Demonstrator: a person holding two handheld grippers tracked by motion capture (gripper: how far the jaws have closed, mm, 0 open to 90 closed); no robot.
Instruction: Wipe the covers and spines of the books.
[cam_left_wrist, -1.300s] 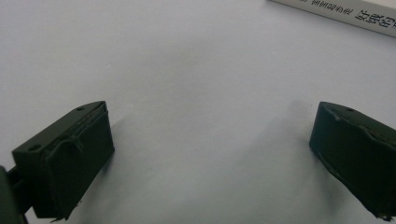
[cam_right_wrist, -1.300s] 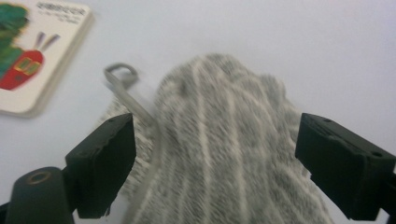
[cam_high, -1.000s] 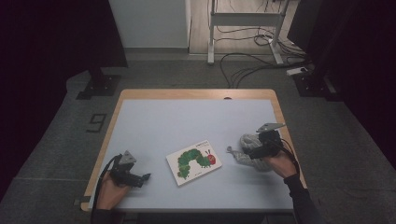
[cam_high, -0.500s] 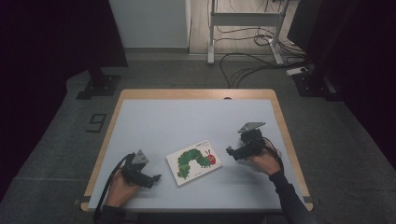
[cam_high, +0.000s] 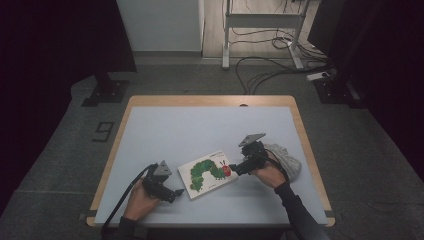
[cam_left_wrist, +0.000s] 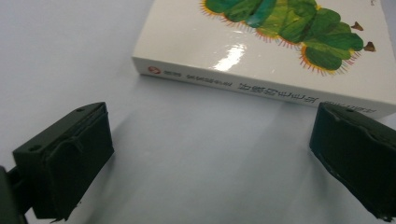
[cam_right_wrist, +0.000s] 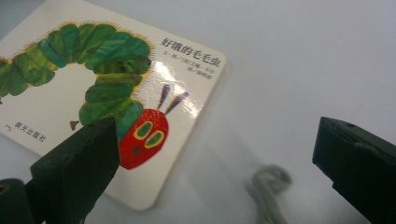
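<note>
**Both claws close in on the caterpillar book**

We see the picture book (cam_high: 208, 173) lying flat and shut on the bench (cam_high: 200, 130), cover up, near the bench's front edge and a little right of its middle. The green caterpillar with its red head faces up, and the spine edge with its printed title runs across the left gripper view (cam_left_wrist: 261, 88).

Our left claw (cam_high: 175, 193) now sits just beside the book's near-left corner, jaws spread wide with nothing between them. Half a second ago it lay farther from the book, so it has crept in toward the spine. Our right claw (cam_high: 234, 169) has swung in from the right of the book and now hangs at the caterpillar's-head end of the cover (cam_right_wrist: 140, 140), jaws equally wide and holding nothing; one jaw overlaps the cover in its own view, though we cannot tell whether it touches.

Right of the book, behind the right hand, lies a crumpled grey cloth (cam_high: 287, 161), untouched.

We judge both claws are bracketing the book from opposite ends, ready for a grip or a lift of the cover.
</note>
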